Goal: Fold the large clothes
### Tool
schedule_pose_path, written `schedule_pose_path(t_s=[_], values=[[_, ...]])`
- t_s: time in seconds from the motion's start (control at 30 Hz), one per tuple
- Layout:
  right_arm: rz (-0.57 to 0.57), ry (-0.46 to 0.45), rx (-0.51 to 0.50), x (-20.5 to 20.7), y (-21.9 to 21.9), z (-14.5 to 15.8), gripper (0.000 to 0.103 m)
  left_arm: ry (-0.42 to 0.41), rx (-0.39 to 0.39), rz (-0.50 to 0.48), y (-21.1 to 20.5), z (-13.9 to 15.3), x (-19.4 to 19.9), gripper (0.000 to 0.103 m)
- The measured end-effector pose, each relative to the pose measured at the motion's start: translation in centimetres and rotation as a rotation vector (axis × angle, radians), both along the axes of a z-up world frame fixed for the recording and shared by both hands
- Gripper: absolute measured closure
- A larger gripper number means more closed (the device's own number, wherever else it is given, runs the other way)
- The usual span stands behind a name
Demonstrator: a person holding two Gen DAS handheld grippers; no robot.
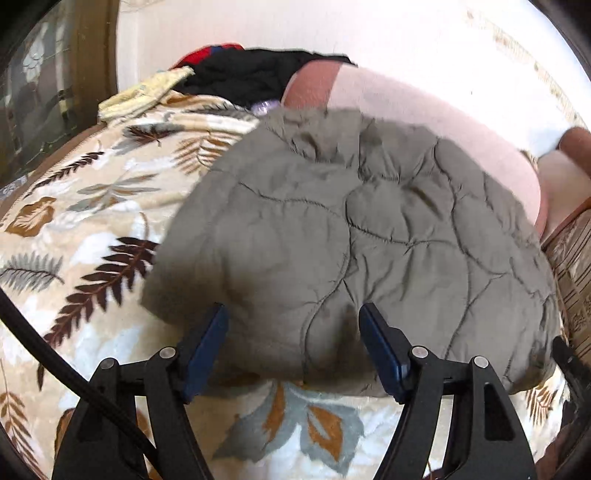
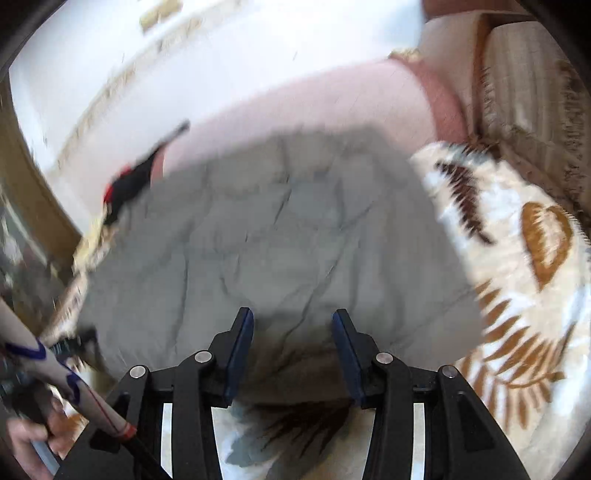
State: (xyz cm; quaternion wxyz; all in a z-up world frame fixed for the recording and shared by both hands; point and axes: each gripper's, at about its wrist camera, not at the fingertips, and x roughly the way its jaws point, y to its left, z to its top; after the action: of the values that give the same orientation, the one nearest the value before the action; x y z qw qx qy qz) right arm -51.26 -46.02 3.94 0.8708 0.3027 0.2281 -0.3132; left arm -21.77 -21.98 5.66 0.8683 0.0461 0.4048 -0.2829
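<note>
Both the left claw (image 1: pixel 293 314) and the right claw (image 2: pixel 293 319) are held apart, empty; the quilted jacket (image 1: pixel 369 240) is seen at 12 o'clock on the bed (image 1: pixel 92 229).

We're in a home bedroom here: a bed under a leaf-print blanket (image 1: pixel 92 206), a pink pillow (image 1: pixel 424 110) against the white wall (image 1: pixel 406 29), loose clothes (image 1: pixel 236 74) heaped at the head, wooden trim (image 1: pixel 96 48) alongside.

A bed covered by a cream leaf-print blanket (image 1: pixel 92 236) is filling the lower left of the left wrist frame. A grey-green quilted garment (image 1: pixel 369 240) is lying on it at centre, with a pile of black, red and yellow clothes (image 1: pixel 236 77) sitting at upper left.
</note>
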Motion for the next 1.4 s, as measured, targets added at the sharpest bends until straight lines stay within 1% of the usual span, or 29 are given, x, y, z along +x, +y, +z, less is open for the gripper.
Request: schedule_pose_path(t_s=[0.03, 0.1, 0.13, 0.23, 0.3, 0.33, 0.37, 0.47, 0.53, 0.6, 0.63, 0.67, 0.73, 0.77, 0.8, 0.87, 0.93, 1.03, 1.07, 1.2, 1.27, 1.4], values=[[-0.031, -0.022, 0.000, -0.9, -0.4, 0.3, 0.054, -0.005, -0.008, 0.018, 0.7, 0.2, 0.0, 0.030], [-0.112, -0.051, 0.039, -2.8, -1.7, 0.2, 0.054, 0.012, -0.020, 0.055, 2.1, 0.3, 0.7, 0.030], [-0.141, -0.083, 0.094, -4.0, -2.8, -0.3, 0.054, 0.027, -0.024, 0.081, 2.9, 0.2, 1.3, 0.030], [-0.178, -0.118, 0.198, -5.6, -5.1, -1.4, 0.055, 0.052, -0.013, 0.135, 4.3, -0.6, 2.9, 0.030], [-0.176, -0.101, 0.217, -5.6, -5.6, -1.9, 0.062, 0.060, 0.029, 0.135, 4.1, -1.6, 3.4, 0.030], [-0.170, -0.061, 0.222, -5.1, -5.8, -2.3, 0.063, 0.060, 0.055, 0.139, 3.9, -2.3, 3.7, 0.030], [-0.166, -0.031, 0.223, -4.7, -5.9, -2.7, 0.064, 0.071, 0.073, 0.142, 3.7, -3.0, 4.0, 0.030], [-0.157, 0.016, 0.248, -3.7, -6.1, -3.9, 0.064, 0.112, 0.074, 0.148, 3.5, -4.2, 4.5, 0.029], [-0.150, 0.028, 0.264, -3.5, -6.3, -4.5, 0.064, 0.111, 0.086, 0.143, 3.5, -4.2, 4.6, 0.028], [-0.143, 0.047, 0.259, -3.5, -6.5, -4.8, 0.064, 0.084, 0.099, 0.132, 3.5, -3.7, 4.2, 0.029], [-0.143, 0.050, 0.252, -3.4, -6.4, -4.7, 0.064, 0.078, 0.087, 0.129, 3.8, -3.3, 4.1, 0.029], [-0.149, 0.045, 0.245, -3.6, -6.3, -4.5, 0.064, 0.091, 0.047, 0.132, 4.5, -2.9, 4.1, 0.029], [-0.166, -0.003, 0.249, -4.6, -5.9, -3.6, 0.063, 0.132, -0.020, 0.141, 5.9, -2.5, 4.3, 0.029], [-0.166, -0.031, 0.247, -5.1, -5.7, -3.0, 0.061, 0.149, -0.040, 0.153, 6.8, -2.3, 4.5, 0.029], [-0.167, -0.043, 0.234, -5.4, -5.5, -2.4, 0.058, 0.148, -0.041, 0.161, 7.2, -2.0, 4.5, 0.029], [-0.197, -0.019, 0.172, -5.8, -5.0, -1.4, 0.057, 0.123, -0.033, 0.172, 8.1, -1.5, 4.3, 0.029], [-0.202, -0.015, 0.151, -6.0, -4.8, -1.1, 0.057, 0.064, -0.002, 0.191, 8.7, -0.8, 3.7, 0.029], [-0.162, -0.046, 0.178, -5.9, -4.6, -1.3, 0.057, -0.029, 0.045, 0.188, 8.8, 0.0, 2.3, 0.029], [-0.145, -0.047, 0.169, -5.6, -4.3, -1.2, 0.057, -0.076, 0.071, 0.184, 8.5, 0.4, 1.5, 0.029], [-0.067, -0.023, 0.100, -4.0, -2.9, -1.2, 0.057, -0.199, 0.141, 0.144, 7.4, 1.2, -0.1, 0.029], [-0.056, 0.000, 0.096, -3.4, -2.7, -1.8, 0.057, -0.261, 0.174, 0.120, 6.5, 1.6, -1.0, 0.029], [-0.041, 0.034, 0.151, -2.6, -3.7, -3.9, 0.057, -0.342, 0.224, 0.088, 5.1, 1.9, -2.1, 0.029]])
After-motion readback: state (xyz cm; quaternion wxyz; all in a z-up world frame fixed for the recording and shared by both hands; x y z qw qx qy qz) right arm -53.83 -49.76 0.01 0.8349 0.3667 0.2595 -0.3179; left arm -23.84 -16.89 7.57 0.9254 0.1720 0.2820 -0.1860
